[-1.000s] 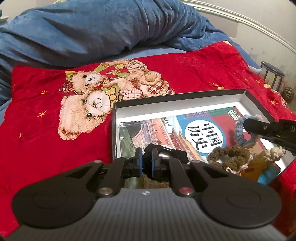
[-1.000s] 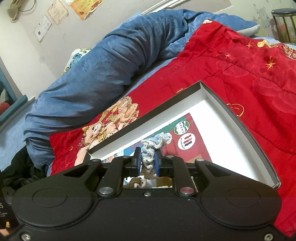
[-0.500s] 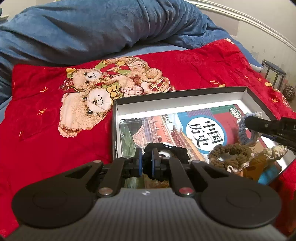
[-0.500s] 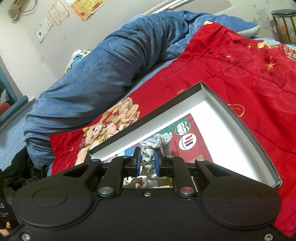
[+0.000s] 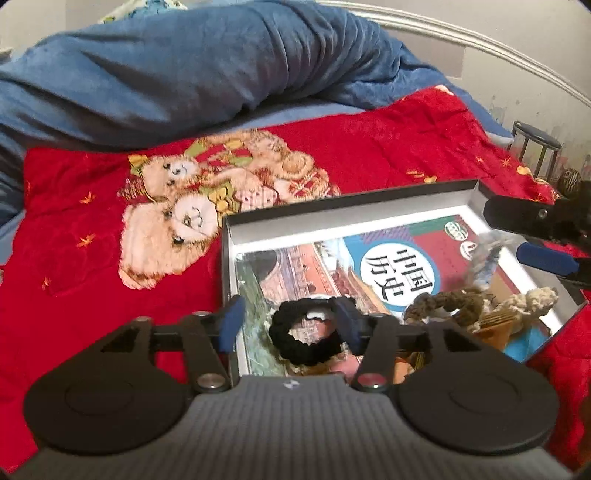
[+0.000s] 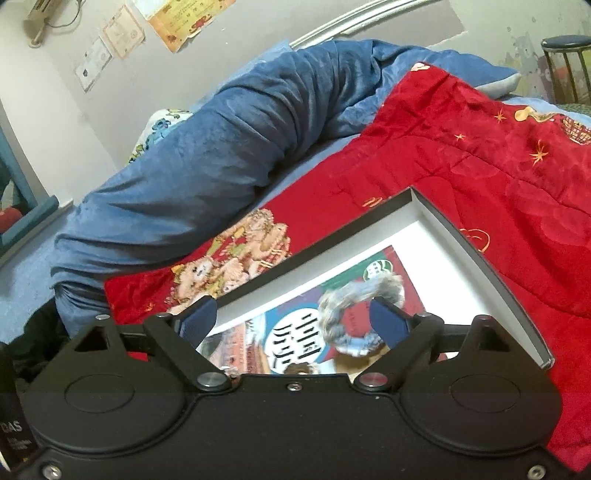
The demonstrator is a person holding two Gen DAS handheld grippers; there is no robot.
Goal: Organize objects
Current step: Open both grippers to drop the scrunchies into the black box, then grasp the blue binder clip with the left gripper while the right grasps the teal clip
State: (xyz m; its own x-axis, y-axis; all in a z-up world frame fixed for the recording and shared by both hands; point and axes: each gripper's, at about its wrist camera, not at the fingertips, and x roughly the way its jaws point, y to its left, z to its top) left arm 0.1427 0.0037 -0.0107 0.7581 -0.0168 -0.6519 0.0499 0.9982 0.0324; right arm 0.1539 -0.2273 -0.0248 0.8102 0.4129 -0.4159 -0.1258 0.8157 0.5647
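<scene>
A shallow grey box (image 5: pixel 347 201) with a white inside lies on the red quilt and holds a colourful book (image 5: pixel 402 266). My left gripper (image 5: pixel 290 323) is open, and a black scrunchie (image 5: pixel 308 341) lies loose between its fingers on the book. My right gripper (image 6: pixel 295 323) is open over the box (image 6: pixel 476 258), and a pale blue-grey scrunchie (image 6: pixel 356 314) lies blurred between its fingers. It also shows in the left wrist view (image 5: pixel 487 258), below the right gripper's fingers (image 5: pixel 517 216). A brown scrunchie (image 5: pixel 447 306) and a cream one (image 5: pixel 532 302) lie in the box.
The red teddy-bear quilt (image 5: pixel 110 229) covers the bed. A rolled blue duvet (image 5: pixel 192 70) lies behind it. A dark stool (image 5: pixel 535 144) stands at the far right beside the bed. Papers hang on the wall (image 6: pixel 122 33).
Both grippers have opened. The left let go of the black scrunchie and the right let go of the blue-grey scrunchie; both scrunchies now lie in the box.
</scene>
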